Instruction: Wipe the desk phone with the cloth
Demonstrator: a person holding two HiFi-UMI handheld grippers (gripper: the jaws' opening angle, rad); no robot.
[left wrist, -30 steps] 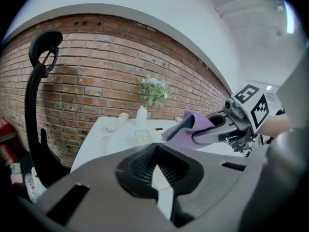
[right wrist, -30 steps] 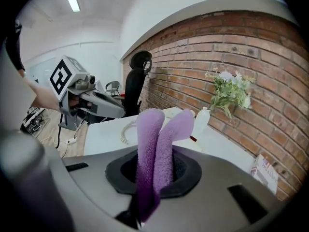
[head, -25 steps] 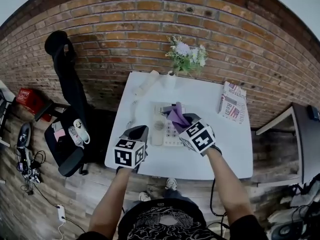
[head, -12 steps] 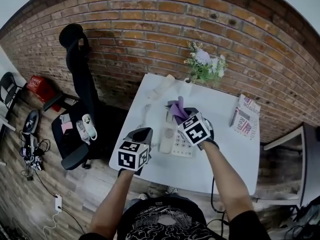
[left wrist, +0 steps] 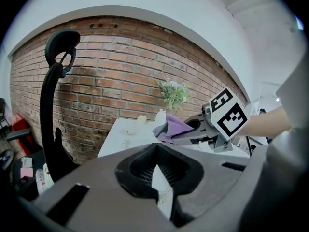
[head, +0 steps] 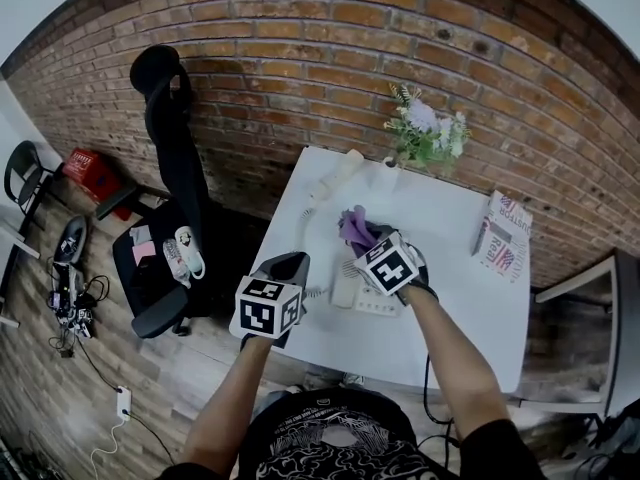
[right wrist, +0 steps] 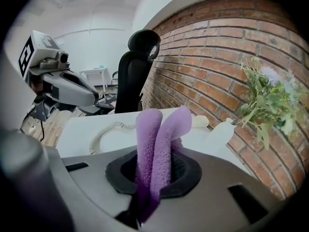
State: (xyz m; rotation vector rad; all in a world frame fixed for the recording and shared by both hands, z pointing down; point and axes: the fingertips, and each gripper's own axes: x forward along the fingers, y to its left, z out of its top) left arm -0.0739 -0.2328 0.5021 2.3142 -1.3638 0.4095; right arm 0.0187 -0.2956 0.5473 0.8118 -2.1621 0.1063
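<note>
- Far left, a red box (head: pixel 88 167) sits on the floor below the brick wall (head: pixel 300 58)
- A black chair (head: pixel 165 103) stands between that box and the table (head: pixel 470 303); small white things lie on its seat, too small to tell what they are
- The left tool (head: pixel 290 263) is held over the table's near left edge; in its own view the jaws meet at the tips with nothing between them
- A white handset (head: pixel 337 173) lies off the phone at the table's far left corner, and a coiled cord (head: pixel 303 230) runs from it along the left edge toward the phone
- The phone (head: pixel 362 296) sits on the table near its middle, just right of the left tool; the right tool covers part of it in the head view
- The right tool (head: pixel 362 236) is over the phone's far end, its jaws clamped on a purple cloth (head: pixel 354 225); the cloth stands out past the jaws in two folded lobes
- I cannot tell whether the cloth touches the phone
- A white bottle (head: pixel 386 176) stands at the table's far edge, with flowers (head: pixel 428 133) just beside it against the wall
- A magazine (head: pixel 505 238) lies at the table's far right corner, well apart from the phone
</note>
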